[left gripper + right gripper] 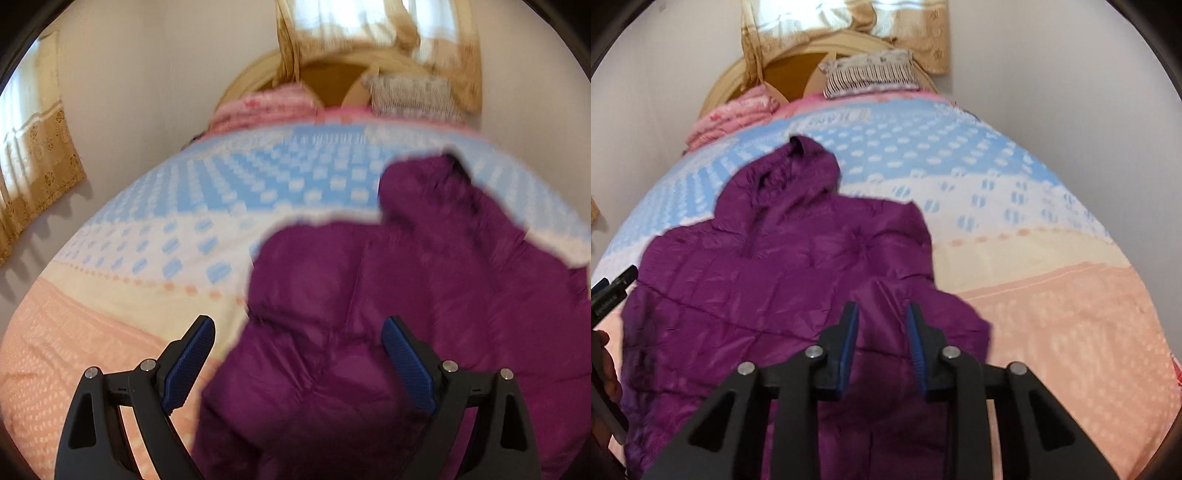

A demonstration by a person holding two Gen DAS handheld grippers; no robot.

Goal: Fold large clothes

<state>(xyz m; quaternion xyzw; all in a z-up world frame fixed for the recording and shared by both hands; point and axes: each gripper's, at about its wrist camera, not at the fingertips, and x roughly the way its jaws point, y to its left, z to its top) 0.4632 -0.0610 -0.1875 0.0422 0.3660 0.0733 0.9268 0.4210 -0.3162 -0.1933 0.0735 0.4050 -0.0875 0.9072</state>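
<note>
A purple hooded puffer jacket (768,266) lies spread on the bed, hood toward the headboard; it also fills the right half of the left wrist view (388,295). My left gripper (298,328) is wide open and empty above the jacket's left edge. My right gripper (881,314) hangs over the jacket's right sleeve (908,306), its jaws partly open with a fold of purple fabric between them, not pinched. The left gripper's tip (617,284) shows at the left edge of the right wrist view.
The bed has a quilt (1015,206) patterned blue, cream and peach. A folded pink blanket (735,114) and a patterned pillow (871,74) lie by the wooden headboard (798,48). Walls flank the bed; curtains (33,177) hang at left and behind.
</note>
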